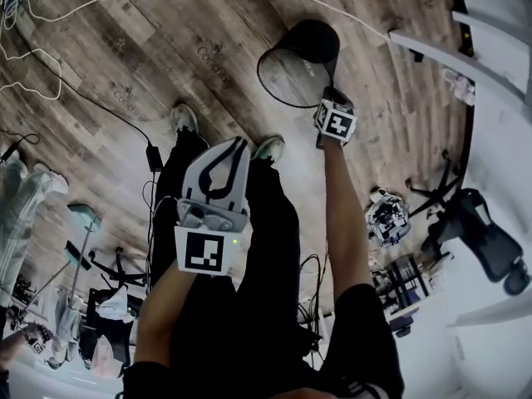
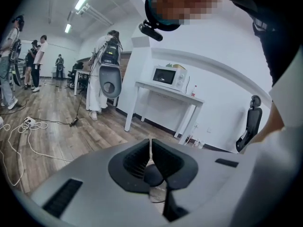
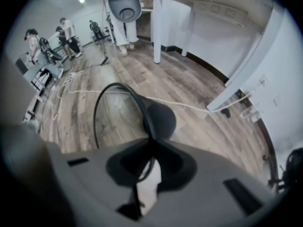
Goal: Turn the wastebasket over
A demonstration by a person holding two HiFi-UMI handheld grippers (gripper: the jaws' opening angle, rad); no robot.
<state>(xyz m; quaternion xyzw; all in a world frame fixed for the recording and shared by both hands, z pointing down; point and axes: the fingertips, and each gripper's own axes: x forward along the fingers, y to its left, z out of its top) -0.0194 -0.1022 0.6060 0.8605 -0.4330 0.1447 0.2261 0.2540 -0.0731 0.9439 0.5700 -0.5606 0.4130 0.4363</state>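
Two hand-held grippers, one wastebasket. The right arm is stretching out straight, its right hand-held gripper (image 1: 330, 96) pointing steeply down and clamping the rim of the wastebasket (image 1: 293, 61), which is tilting over the floor (image 1: 166, 48). Well short of the wastebasket, the left hand-held gripper (image 1: 223, 150) is hovering closed and empty.

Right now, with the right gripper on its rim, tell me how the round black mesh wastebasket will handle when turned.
Probably light: the black mesh wastebasket is see-through, and the right gripper holds it by one spot on the thin rim. Pinched off-centre, it will likely swing or pivot. Round and tapered, it may roll in an arc if laid sideways.
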